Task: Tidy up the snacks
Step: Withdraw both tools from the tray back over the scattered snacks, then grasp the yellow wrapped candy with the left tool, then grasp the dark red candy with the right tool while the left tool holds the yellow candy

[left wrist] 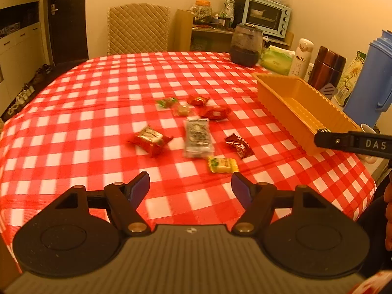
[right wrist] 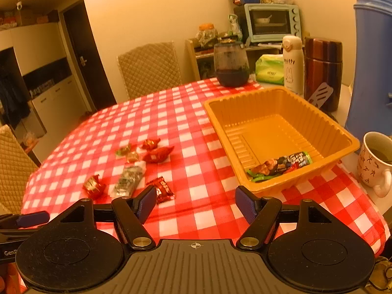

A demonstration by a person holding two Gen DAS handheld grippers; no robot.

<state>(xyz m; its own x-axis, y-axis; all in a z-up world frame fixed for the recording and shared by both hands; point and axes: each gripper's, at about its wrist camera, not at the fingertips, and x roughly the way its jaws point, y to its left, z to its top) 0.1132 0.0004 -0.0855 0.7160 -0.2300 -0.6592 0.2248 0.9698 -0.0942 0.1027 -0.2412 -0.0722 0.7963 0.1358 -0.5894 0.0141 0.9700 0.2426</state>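
The left gripper (left wrist: 190, 186) hovers low over the near edge of the table (left wrist: 98, 112), its jaws spread wide and gripping nothing; the blue ribbed pads (left wrist: 140, 188) face each other across bare red-and-white checked cloth. Just beyond them lies a flat yellow wrapped sweet (left wrist: 223, 165), then a crinkled dark red foil packet (left wrist: 238, 145), a long silver-grey sachet (left wrist: 198, 137) and a red pillow-shaped packet (left wrist: 151, 140); farther off are smaller red and green wrapped candies (left wrist: 193, 106). The right gripper (right wrist: 196, 199) is likewise released and empty, poised near the front rim of the ribbed orange plastic tray (right wrist: 328, 127). Inside the tray, against its near wall, lies a glossy multicoloured snack bar wrapper (right wrist: 281, 165). A patterned ceramic mug (right wrist: 373, 161) stands right of the tray.
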